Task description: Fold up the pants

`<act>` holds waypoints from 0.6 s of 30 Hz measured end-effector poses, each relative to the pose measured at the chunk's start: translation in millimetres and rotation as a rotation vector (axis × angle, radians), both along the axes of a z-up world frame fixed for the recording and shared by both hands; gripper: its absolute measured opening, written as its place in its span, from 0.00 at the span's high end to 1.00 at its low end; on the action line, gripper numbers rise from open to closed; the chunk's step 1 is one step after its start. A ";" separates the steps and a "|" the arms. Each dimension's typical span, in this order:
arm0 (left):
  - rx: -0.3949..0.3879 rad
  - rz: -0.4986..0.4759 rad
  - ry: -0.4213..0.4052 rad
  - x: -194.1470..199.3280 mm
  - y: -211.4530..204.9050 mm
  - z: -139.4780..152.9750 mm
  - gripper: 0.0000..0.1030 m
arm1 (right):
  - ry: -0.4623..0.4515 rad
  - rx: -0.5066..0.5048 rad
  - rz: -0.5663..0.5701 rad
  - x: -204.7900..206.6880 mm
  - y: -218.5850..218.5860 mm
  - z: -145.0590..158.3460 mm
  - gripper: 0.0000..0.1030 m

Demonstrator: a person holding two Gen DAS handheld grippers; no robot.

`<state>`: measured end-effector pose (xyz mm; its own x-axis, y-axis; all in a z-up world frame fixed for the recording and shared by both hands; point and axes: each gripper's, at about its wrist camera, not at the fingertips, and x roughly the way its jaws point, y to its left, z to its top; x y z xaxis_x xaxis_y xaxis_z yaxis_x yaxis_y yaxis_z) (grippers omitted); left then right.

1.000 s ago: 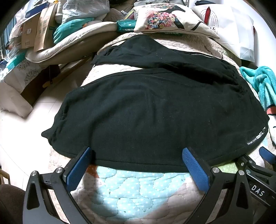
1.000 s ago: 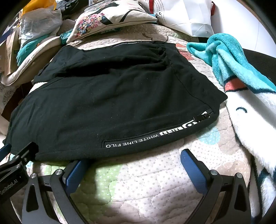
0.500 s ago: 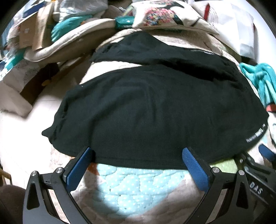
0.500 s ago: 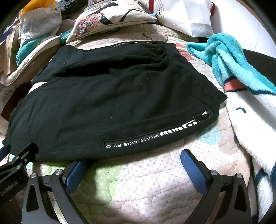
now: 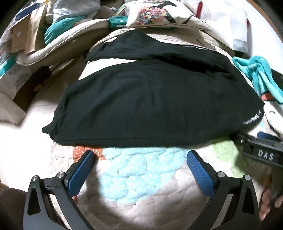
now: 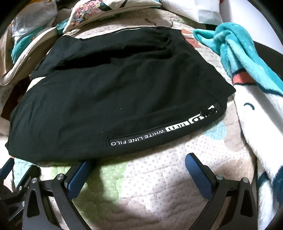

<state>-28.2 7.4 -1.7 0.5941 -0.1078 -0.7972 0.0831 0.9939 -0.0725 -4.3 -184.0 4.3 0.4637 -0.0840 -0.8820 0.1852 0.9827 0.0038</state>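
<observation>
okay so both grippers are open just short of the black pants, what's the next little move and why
Probably ease both grippers forward onto the near edge of the black pants and close. The left gripper and right gripper are open, empty, just short of that edge on the quilt.

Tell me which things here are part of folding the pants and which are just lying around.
Part of the job:
black pants
left gripper, open
right gripper, open
quilt they lie on

Just lying about:
teal blanket
floral pillow
white plastic bag
cardboard
</observation>
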 end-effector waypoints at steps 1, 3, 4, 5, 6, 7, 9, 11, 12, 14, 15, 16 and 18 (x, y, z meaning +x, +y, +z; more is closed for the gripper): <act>0.004 -0.011 -0.003 -1.1 -0.8 0.6 0.00 | -0.005 -0.004 0.000 -1.0 0.6 0.2 0.00; 0.012 -0.016 0.020 -3.9 -0.1 2.1 0.00 | -0.014 -0.008 0.005 -2.7 1.7 0.8 0.00; 0.018 -0.014 0.031 -4.5 0.4 2.7 0.00 | -0.018 -0.008 0.009 -3.7 1.6 1.0 0.00; 0.014 -0.013 0.031 -6.5 0.8 3.2 0.00 | -0.021 -0.010 0.012 -3.8 3.1 0.5 0.00; 0.016 -0.013 0.036 -9.1 1.3 4.1 0.00 | -0.022 -0.010 0.014 -3.3 3.2 0.8 0.00; 0.021 -0.011 0.042 -11.2 1.6 5.1 0.00 | -0.021 -0.009 0.017 -2.6 3.5 1.5 0.00; 0.031 -0.009 0.041 -15.9 2.3 8.4 0.02 | -0.013 -0.011 0.022 -3.4 3.5 3.6 0.00; 0.051 -0.007 0.021 -19.9 2.8 13.5 0.03 | -0.006 -0.014 0.014 -5.9 3.4 6.9 0.01; 0.054 -0.004 0.000 -22.4 3.5 18.1 0.03 | -0.002 -0.019 0.011 -8.1 3.1 10.1 0.02; 0.046 0.008 -0.036 -26.0 6.4 27.1 0.03 | -0.011 -0.034 0.015 -12.8 4.2 16.9 0.03; 0.040 0.013 -0.046 -27.4 8.5 31.2 0.03 | -0.029 -0.052 0.017 -15.7 5.1 23.5 0.04; 0.031 0.022 -0.060 -29.5 11.3 36.6 0.03 | -0.047 -0.067 0.021 -17.7 6.0 29.3 0.04; 0.033 0.038 -0.085 -32.7 16.1 47.5 0.03 | -0.098 -0.099 0.028 -20.1 8.5 45.6 0.04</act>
